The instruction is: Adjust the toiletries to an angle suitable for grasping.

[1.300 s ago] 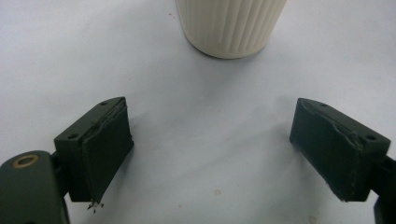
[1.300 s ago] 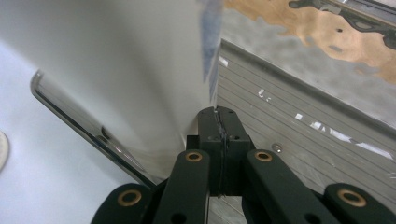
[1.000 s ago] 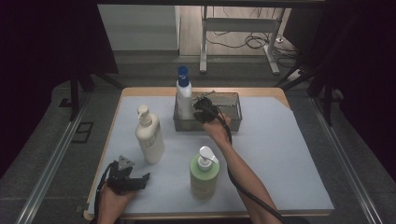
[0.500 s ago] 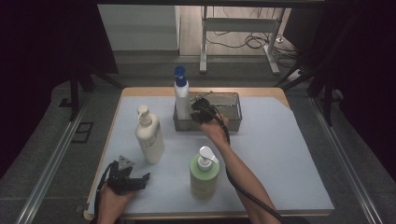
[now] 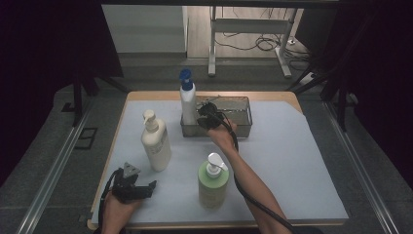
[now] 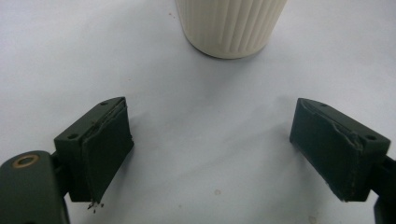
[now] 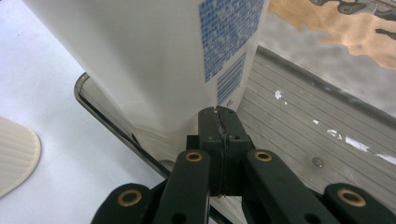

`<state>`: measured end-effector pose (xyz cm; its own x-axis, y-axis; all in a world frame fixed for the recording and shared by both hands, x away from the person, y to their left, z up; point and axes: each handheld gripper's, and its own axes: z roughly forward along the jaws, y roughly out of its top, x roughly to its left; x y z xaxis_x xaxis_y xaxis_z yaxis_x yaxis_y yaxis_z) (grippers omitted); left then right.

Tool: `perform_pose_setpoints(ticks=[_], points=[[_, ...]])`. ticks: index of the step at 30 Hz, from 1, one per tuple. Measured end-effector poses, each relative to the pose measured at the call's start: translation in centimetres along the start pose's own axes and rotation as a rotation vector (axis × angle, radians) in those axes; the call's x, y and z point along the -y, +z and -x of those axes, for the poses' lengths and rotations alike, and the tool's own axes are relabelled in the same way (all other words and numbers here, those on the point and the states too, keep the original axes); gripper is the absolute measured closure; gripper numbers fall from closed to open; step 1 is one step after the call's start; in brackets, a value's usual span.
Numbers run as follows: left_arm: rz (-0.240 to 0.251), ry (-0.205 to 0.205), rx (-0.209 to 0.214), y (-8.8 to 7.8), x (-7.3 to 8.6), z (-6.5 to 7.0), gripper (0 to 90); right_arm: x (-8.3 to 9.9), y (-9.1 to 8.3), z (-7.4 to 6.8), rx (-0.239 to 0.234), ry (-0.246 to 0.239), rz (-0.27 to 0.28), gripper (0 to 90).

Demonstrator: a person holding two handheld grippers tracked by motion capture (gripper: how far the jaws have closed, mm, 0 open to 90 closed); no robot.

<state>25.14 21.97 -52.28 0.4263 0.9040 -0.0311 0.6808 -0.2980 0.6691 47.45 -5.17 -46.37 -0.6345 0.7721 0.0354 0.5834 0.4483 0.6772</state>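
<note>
We are holding the right gripper [image 7: 219,112] with jaws pressed together, empty, its tips just short of the bottle [image 7: 154,60] in the tray [image 7: 299,107]; the left gripper [image 6: 210,144] is resting with jaws apart.

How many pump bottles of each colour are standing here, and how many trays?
White bottle with blue pump, standing in the tray: 1
Cream bottle: 1
Green bottle: 1
Metal tray: 1
Total: 4 things, 3 of them bottles
</note>
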Motion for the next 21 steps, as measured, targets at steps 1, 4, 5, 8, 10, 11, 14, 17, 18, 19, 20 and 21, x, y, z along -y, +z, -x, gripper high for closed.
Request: perform_pose_setpoints(ticks=[1, 4, 5, 8, 10, 11, 14, 17, 18, 19, 20, 21], points=[[0.000, 0.000, 0.000, 0.0, 0.0, 0.0, 12.2, 0.1, 0.1, 0.0, 0.003, -0.006, 0.000, 89.2], [0.000, 0.000, 0.000, 0.0, 0.0, 0.0, 12.2, 0.2, 0.0, 0.1, 0.020, -0.020, -0.001, 86.2], [0.000, 0.000, 0.000, 0.0, 0.0, 0.0, 12.2, 0.3, -0.1, 0.3, 0.025, -0.018, 0.001, 85.7], [0.001, 0.001, 0.000, 0.0, 0.0, 0.0, 12.2, 0.3, -0.6, 0.8, 0.032, -0.008, 0.017, 83.0], [0.001, -0.003, 0.000, 0.0, 0.0, 0.0, 12.2, 0.3, -1.1, 1.1, 0.033, -0.002, 0.026, 80.7], [0.001, -0.003, 0.000, 0.0, 0.0, 0.0, 12.2, 0.4, -1.4, 1.3, 0.033, 0.001, 0.032, 79.2], [0.002, -0.004, 0.001, 0.0, 0.0, 0.0, 12.2, 0.5, -2.1, 1.5, 0.019, 0.006, 0.047, 73.0], [0.002, -0.003, 0.000, 0.0, 0.0, 0.0, 12.2, 0.5, -2.7, 1.5, 0.008, -0.004, 0.058, 66.7], [0.002, -0.003, 0.000, 0.0, 0.0, 0.0, 12.2, 0.6, -3.0, 1.4, 0.003, -0.005, 0.061, 64.5], [0.002, -0.003, 0.000, 0.0, 0.0, 0.0, 12.2, 0.6, -3.2, 1.4, -0.001, -0.008, 0.065, 61.8], [0.003, -0.004, 0.000, 0.0, 0.0, 0.0, 12.2, 0.6, -3.2, 1.4, -0.001, -0.008, 0.065, 61.8], [0.002, -0.003, 0.000, 0.0, 0.0, 0.0, 12.2, 0.6, -3.4, 1.3, -0.007, -0.014, 0.069, 59.2]])
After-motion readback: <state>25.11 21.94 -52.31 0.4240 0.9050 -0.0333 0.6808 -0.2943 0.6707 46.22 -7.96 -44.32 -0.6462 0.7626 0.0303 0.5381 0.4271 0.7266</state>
